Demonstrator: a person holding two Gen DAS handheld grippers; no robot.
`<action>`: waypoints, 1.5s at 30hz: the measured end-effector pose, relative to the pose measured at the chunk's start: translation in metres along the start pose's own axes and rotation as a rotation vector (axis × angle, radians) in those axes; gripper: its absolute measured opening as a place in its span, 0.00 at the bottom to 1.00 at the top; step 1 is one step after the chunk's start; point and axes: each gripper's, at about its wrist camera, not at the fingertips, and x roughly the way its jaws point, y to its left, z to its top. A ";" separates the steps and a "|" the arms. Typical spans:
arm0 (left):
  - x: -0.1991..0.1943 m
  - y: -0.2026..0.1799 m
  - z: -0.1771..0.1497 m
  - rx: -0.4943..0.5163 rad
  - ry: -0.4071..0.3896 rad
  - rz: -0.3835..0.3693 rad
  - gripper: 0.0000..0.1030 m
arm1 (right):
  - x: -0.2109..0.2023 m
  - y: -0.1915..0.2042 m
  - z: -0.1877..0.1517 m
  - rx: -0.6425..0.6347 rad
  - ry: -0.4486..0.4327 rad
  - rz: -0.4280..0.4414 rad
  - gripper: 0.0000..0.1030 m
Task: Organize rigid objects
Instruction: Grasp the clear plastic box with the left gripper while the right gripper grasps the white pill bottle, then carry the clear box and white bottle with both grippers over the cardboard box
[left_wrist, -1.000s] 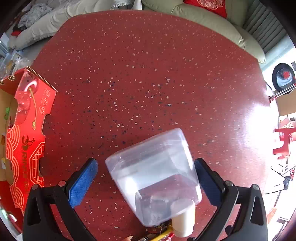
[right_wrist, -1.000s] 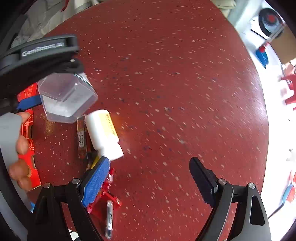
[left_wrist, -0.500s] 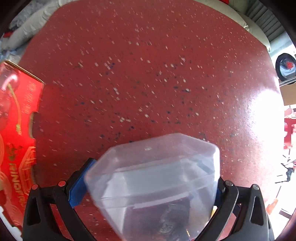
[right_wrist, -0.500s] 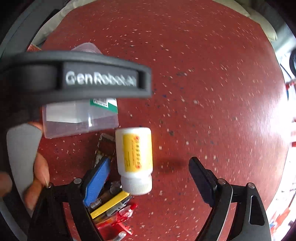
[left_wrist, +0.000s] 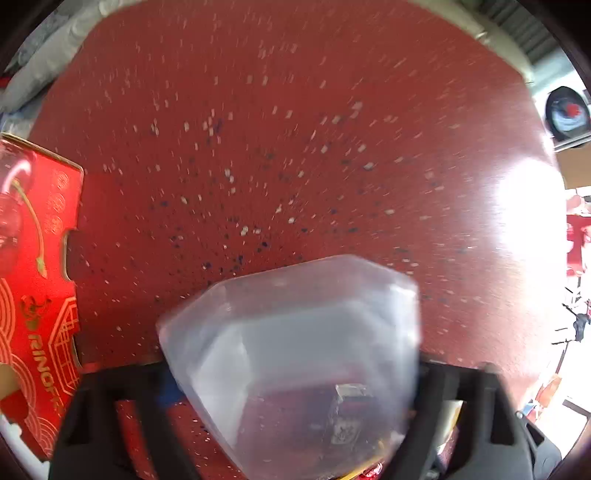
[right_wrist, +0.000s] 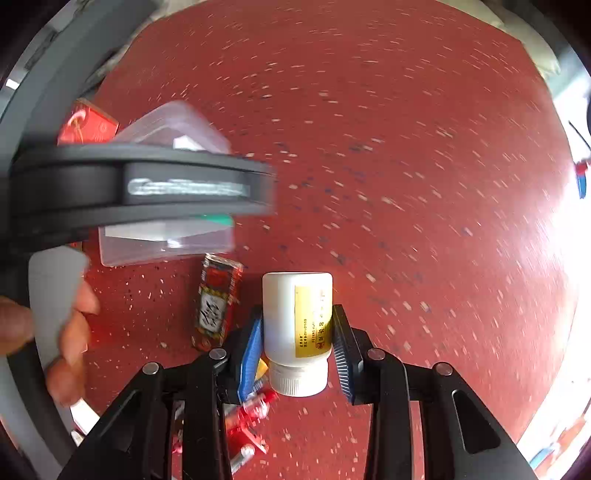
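Note:
My left gripper (left_wrist: 295, 373) is shut on a clear plastic box (left_wrist: 295, 354), which fills the lower middle of the left wrist view and hides the fingertips. The box also shows in the right wrist view (right_wrist: 166, 240), under the left gripper's black body. My right gripper (right_wrist: 297, 332) is shut on a white pill bottle (right_wrist: 295, 325) with a yellow label, lying on the red speckled table (right_wrist: 406, 166) with its cap toward the camera.
A red gift carton (left_wrist: 33, 295) lies at the table's left edge. A red and black packet (right_wrist: 216, 302) lies left of the bottle. Small red items and a battery (right_wrist: 247, 417) lie near the right gripper's base.
My left gripper closed on the clear box and lifted it. My right gripper moved over the pill bottle and closed on it.

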 end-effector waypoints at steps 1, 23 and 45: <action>-0.004 0.001 -0.002 0.010 -0.007 -0.011 0.74 | -0.004 -0.006 -0.005 0.023 -0.004 0.004 0.36; -0.101 0.059 -0.101 0.276 -0.153 0.007 0.74 | -0.076 -0.018 -0.102 0.232 -0.049 0.003 0.36; -0.181 0.140 -0.184 0.238 -0.294 0.004 0.74 | -0.096 0.079 -0.088 0.103 -0.076 -0.026 0.36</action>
